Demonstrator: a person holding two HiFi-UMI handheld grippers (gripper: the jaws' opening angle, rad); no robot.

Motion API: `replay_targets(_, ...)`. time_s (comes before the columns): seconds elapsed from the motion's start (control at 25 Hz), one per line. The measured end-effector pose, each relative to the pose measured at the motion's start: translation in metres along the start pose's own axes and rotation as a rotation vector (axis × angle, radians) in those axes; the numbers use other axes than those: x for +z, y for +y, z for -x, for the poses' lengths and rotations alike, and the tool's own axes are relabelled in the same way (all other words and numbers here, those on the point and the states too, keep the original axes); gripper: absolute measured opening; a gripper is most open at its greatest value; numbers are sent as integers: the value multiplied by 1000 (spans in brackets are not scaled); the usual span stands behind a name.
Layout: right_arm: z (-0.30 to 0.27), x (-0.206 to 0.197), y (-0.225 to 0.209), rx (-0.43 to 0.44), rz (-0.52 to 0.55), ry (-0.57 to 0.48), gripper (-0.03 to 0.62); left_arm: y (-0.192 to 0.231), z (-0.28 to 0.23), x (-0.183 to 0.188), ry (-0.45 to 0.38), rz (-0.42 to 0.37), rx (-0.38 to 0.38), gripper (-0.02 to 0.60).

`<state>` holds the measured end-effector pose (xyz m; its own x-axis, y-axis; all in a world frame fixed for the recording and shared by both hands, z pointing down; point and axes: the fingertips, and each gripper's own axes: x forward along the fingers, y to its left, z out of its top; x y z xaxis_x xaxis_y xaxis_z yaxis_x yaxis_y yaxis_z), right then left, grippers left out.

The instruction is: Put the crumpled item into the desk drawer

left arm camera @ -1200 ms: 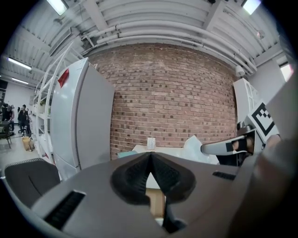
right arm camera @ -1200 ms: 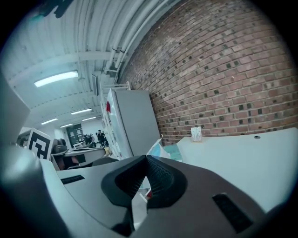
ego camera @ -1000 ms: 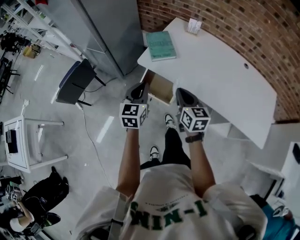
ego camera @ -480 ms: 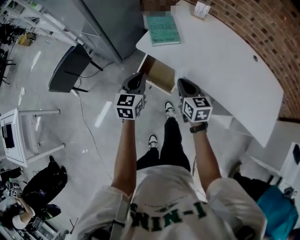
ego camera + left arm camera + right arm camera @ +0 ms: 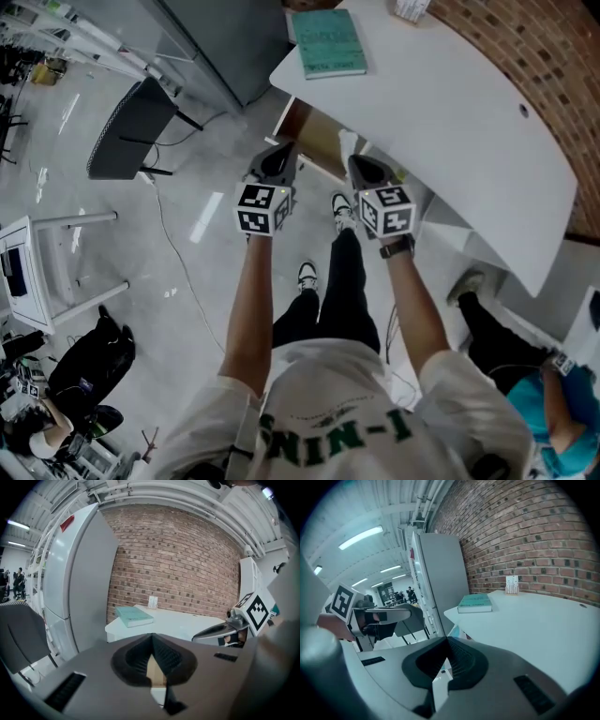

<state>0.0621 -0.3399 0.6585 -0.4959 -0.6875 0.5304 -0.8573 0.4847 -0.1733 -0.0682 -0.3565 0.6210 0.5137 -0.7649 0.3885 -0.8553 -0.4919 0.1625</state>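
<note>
as both sank toward the desk (image 5: 450,103) | left gripper (image 5: 278,157) closed | right gripper (image 5: 364,167) closed

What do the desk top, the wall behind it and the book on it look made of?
Desk top: smooth matte white, likely laminate or painted board; no grain shows. Wall: red-brown brick with pale mortar lines. Book: teal cover, probably card or paper; its finish is unclear.

Bare floor (image 5: 187,225) at left — white desk (image 5: 450,122) overhangs brown drawer (image 5: 314,142), grey cabinet (image 5: 230,47) beside.
</note>
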Motion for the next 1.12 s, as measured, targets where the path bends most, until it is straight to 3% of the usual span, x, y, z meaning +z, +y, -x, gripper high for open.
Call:
replay_targets(0.96, -120, -123, -46, -8, -29, 198, 3, 20, -81, -75, 62, 52, -28, -3)
replay_targets(1.12, -133, -144, -63, -39, -14, 245, 3, 19, -92, -88, 77, 68, -34, -3)
